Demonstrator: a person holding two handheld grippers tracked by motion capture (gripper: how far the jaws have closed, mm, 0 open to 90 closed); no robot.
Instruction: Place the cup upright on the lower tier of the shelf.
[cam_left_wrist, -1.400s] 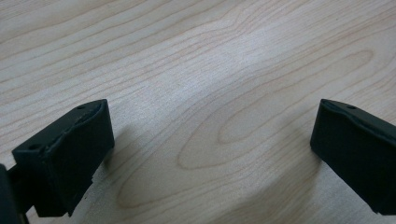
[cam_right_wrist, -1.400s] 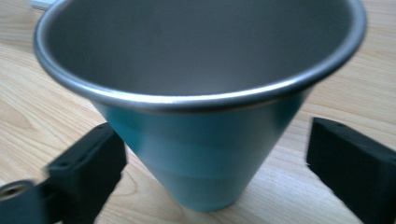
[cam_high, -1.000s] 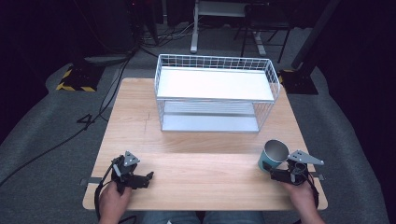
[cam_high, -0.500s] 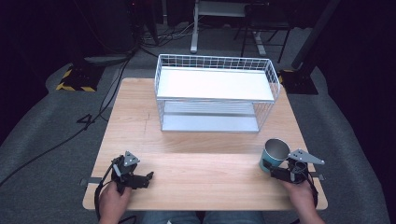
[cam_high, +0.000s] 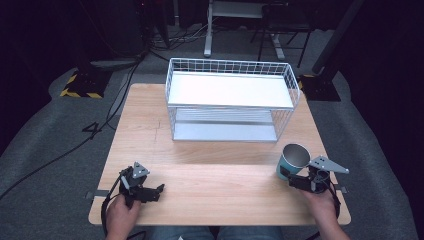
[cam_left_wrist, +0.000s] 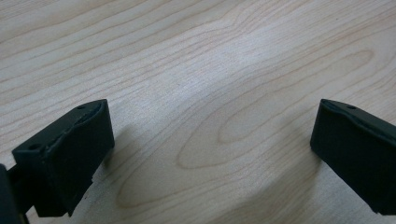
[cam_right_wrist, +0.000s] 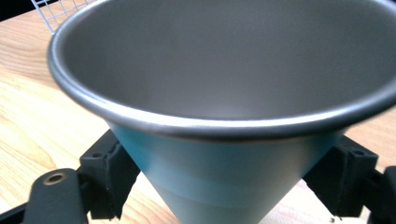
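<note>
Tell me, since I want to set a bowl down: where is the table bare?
Bare wood runs between the left gripper and the cup, in front of the wire rack. The right gripper and cup crowd the near right corner.

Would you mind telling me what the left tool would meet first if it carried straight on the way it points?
Probably nothing: the left tool points right along bare table; the way looks free.
</note>
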